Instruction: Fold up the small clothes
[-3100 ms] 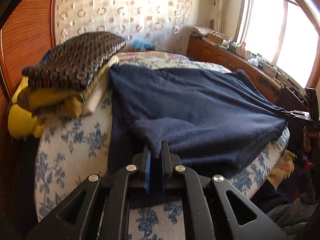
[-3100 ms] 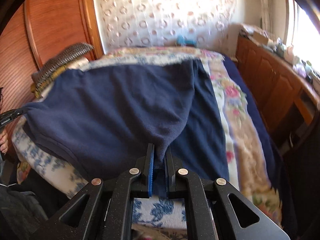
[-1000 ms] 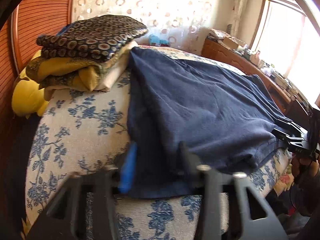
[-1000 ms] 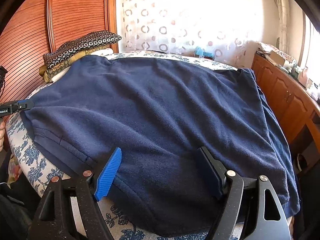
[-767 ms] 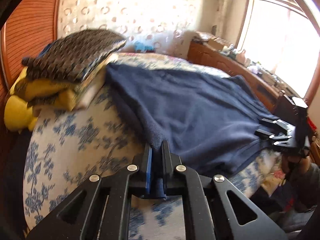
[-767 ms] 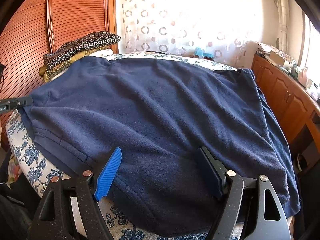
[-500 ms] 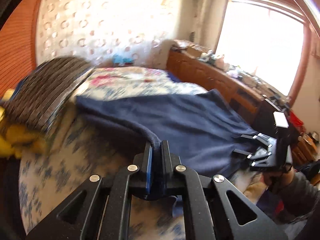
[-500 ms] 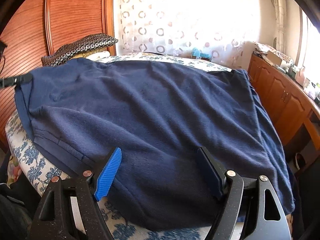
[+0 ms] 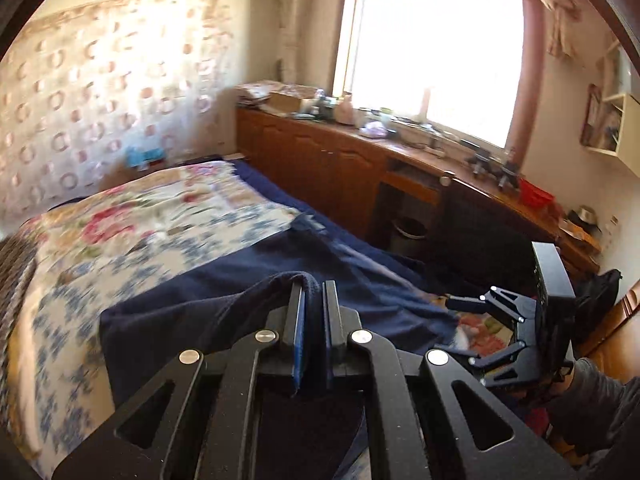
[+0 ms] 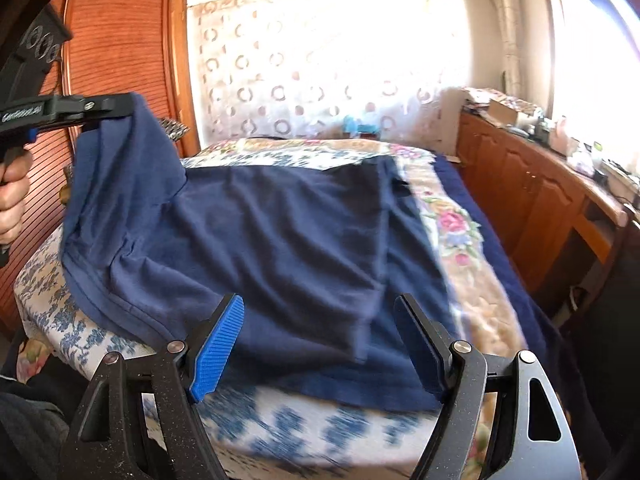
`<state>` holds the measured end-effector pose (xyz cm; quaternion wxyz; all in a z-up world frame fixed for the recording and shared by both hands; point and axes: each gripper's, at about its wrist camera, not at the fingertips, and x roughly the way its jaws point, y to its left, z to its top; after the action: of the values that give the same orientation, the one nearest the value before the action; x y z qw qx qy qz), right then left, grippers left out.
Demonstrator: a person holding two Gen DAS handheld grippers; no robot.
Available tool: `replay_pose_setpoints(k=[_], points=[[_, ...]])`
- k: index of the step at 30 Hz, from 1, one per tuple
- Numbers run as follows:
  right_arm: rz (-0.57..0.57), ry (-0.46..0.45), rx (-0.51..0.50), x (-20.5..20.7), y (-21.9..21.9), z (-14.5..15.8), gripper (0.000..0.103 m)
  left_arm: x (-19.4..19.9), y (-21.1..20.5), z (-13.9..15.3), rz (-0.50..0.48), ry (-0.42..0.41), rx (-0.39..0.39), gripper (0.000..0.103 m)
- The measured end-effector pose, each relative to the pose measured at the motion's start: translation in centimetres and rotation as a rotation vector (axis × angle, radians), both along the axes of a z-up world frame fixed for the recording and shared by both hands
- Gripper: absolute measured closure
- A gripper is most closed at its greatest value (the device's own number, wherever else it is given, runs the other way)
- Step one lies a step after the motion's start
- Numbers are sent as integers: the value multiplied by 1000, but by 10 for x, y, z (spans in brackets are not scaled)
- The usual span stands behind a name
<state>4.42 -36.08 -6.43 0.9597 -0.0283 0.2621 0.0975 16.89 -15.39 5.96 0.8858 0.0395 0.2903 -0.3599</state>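
At the left, the left gripper [image 10: 116, 110] pinches a corner of the navy fleece garment [image 10: 280, 248] and lifts it above the floral bed [image 10: 60, 304]; the cloth's free span runs rightward; the right gripper [image 10: 320, 344], jaws apart, waits at the near hem.

left gripper [image 9: 314, 292] jaws clamped, right gripper [image 10: 320, 336] jaws apart

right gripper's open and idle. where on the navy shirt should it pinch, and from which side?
Probably the near hem corner of the navy shirt, just ahead of the open right gripper, coming in low from the bed's near edge. That edge overhangs the mattress, so one finger can slip under. The left gripper already holds the opposite corner lifted.
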Motion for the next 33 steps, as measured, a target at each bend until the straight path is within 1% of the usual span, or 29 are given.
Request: replay_pose_setpoints(k=[2,6,10,14,19,20,21,22,23,25,26,27,28,29,33], points=[[-20,-3,8,-7,-13,1,23,4,-20,5,-34,6,-2,94],[-53,-9,32,-17,-32,2,23,4,-59,12,-83,0,19,94],[-70,-4,57,-25,-44,-1,23,-1,-84,14,-132,6,26,94],[-77,9,60,-24,-48,-4,23,-4,-97,9,-149,16,53,94],[-79,12,64,-24,-45,0,23,-5,-88,5,-133,-5,78,93],[-79,11,64,-24,-45,1,23,-5,-80,5,-119,-12,83,86],[-77,11,65,-24,-45,1,23,-4,-80,5,-111,-14,85,76],[-76,10,63,-23,-43,2,23,-3,-70,4,-97,-13,80,71],[-75,9,62,-24,-43,2,23,-2,-64,3,-89,-10,74,62],[-72,7,60,-22,-40,3,23,1,-47,-1,-61,-1,62,54],[-70,6,60,-22,-39,3,23,2,-35,-5,-42,6,63,45],[-68,5,60,-20,-38,4,23,3,-30,-9,-30,8,66,31],[-64,4,59,-20,-36,5,23,3,-21,-14,-11,9,73,26],[-60,4,57,-17,-34,6,23,4,-11,-21,9,11,84,23],[-35,1,38,-9,-25,9,23,4,26,-53,97,49,116,23]])
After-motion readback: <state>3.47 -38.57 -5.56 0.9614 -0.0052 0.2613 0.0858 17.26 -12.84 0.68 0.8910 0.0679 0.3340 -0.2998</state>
